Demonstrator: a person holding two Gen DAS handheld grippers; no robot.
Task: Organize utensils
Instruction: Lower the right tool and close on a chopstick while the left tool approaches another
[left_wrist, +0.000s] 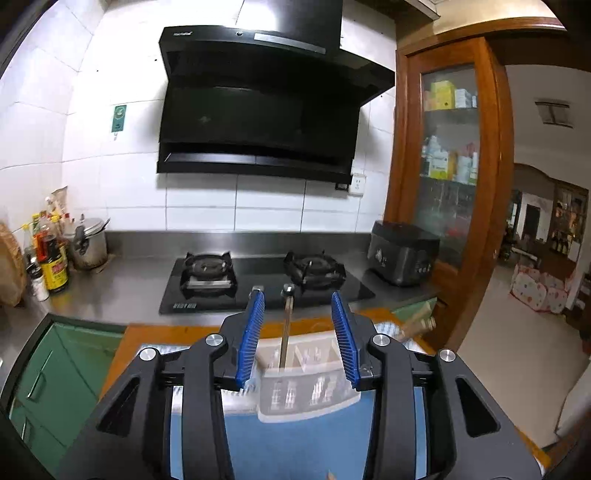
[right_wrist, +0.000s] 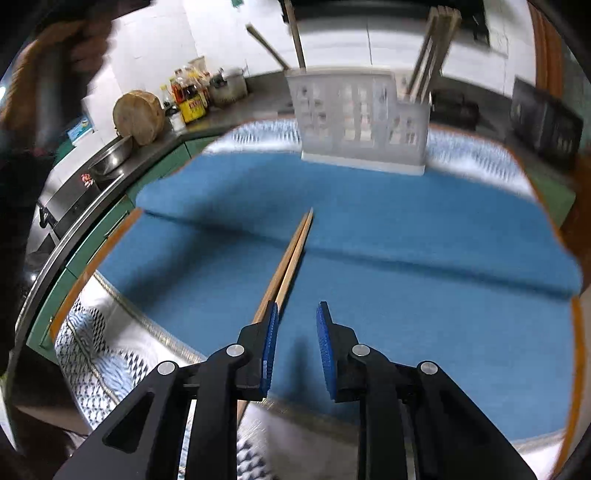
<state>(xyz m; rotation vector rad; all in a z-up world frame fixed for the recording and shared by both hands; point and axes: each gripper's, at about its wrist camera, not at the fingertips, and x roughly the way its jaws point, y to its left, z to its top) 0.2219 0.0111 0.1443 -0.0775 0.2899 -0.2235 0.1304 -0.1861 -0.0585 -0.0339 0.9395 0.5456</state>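
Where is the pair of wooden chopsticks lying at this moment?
In the right wrist view, the chopsticks lie flat on the blue mat, just left of the right gripper, pointing toward the white utensil holder.

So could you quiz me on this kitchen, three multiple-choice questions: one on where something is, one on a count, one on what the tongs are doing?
1. Where do the loose chopsticks lie?
A. in a sink
B. on the blue mat
C. on the floor

2. How many burners does the stove have?
A. two
B. three
C. four

3. How do the right tongs stand?
A. shut on a spoon
B. shut on the chopsticks
C. open and empty

Answers:
1 B: the pair lies flat on the blue cloth.
2 A: two grates sit side by side on the black top.
3 C: the blue pads stand apart with only mat between them; the chopsticks run past the outside of one pad.
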